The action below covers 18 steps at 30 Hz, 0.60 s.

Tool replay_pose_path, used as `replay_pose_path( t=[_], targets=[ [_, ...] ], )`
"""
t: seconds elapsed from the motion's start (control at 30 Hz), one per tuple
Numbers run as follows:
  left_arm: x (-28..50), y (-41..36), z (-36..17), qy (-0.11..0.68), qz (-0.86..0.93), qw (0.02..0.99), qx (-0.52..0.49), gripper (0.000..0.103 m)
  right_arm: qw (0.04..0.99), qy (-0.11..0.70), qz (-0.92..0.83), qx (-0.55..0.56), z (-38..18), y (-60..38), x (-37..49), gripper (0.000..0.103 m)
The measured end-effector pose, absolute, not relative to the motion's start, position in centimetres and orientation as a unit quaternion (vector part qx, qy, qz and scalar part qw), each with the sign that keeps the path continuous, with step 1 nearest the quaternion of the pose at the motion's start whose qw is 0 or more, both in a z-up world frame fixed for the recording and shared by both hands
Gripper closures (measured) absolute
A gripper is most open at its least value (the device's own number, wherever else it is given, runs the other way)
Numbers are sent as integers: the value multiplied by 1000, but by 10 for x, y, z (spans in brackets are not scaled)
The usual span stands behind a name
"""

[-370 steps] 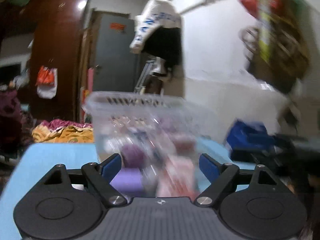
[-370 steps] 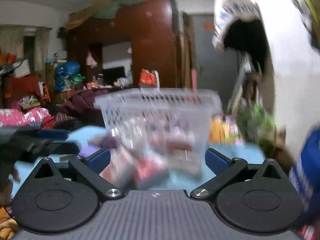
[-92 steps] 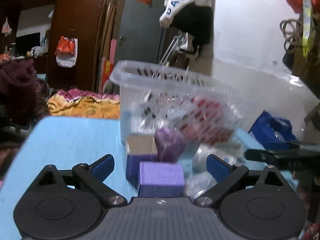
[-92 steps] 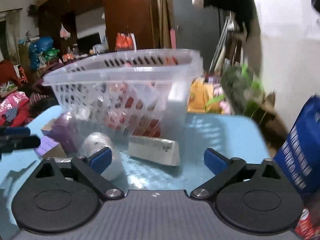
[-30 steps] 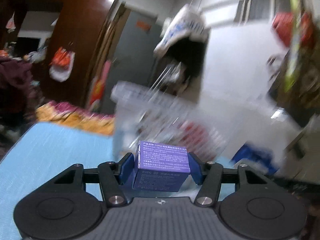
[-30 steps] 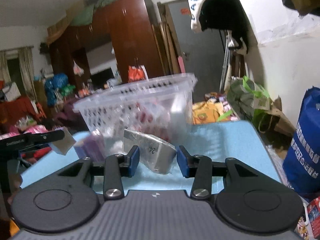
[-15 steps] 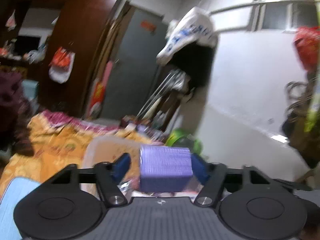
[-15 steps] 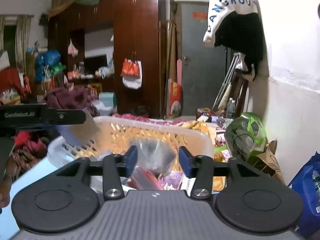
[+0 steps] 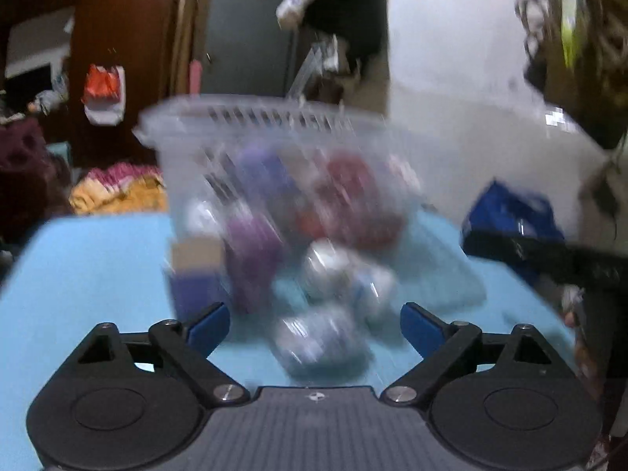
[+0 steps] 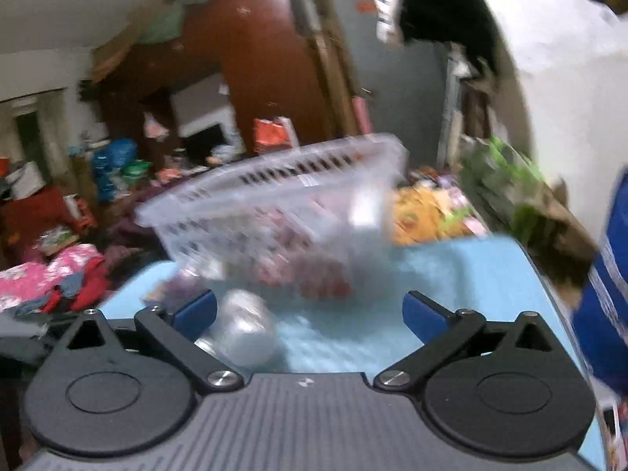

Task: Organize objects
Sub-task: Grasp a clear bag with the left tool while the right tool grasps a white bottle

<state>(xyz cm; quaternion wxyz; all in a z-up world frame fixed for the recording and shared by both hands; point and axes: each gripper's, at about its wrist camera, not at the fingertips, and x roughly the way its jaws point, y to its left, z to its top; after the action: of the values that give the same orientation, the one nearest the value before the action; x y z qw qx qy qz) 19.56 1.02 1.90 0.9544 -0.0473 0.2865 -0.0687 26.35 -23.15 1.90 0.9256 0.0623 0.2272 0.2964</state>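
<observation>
Now left gripper fingers just spread wide, holding nothing, right gripper fingers likewise, basket ahead.

Both wrist views look forward, slightly downward, close; both share the basket.

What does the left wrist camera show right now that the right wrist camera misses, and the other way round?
Only the left wrist view: a purple box with a tan top, a rounder purple item beside it, extra silvery packets near the claw, and the other gripper's black body at right.

Only the right wrist view: a pile of pink and red clothes at left and a green bag past the table.

Both: the clear basket holding reddish packets, the blue table, and an open, empty claw, left claw and right claw.
</observation>
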Motion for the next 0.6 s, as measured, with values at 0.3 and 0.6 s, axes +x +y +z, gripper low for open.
replay_pose_path(
  t=[0.3,0.6],
  targets=[
    [211,-7,-2,314,-25,949,-11,36,917,243,307,80,13,-233,260,0],
    [175,47,5,253,-50,963,-81,36,898,265,351,10,3,-181,253,17]
  ],
)
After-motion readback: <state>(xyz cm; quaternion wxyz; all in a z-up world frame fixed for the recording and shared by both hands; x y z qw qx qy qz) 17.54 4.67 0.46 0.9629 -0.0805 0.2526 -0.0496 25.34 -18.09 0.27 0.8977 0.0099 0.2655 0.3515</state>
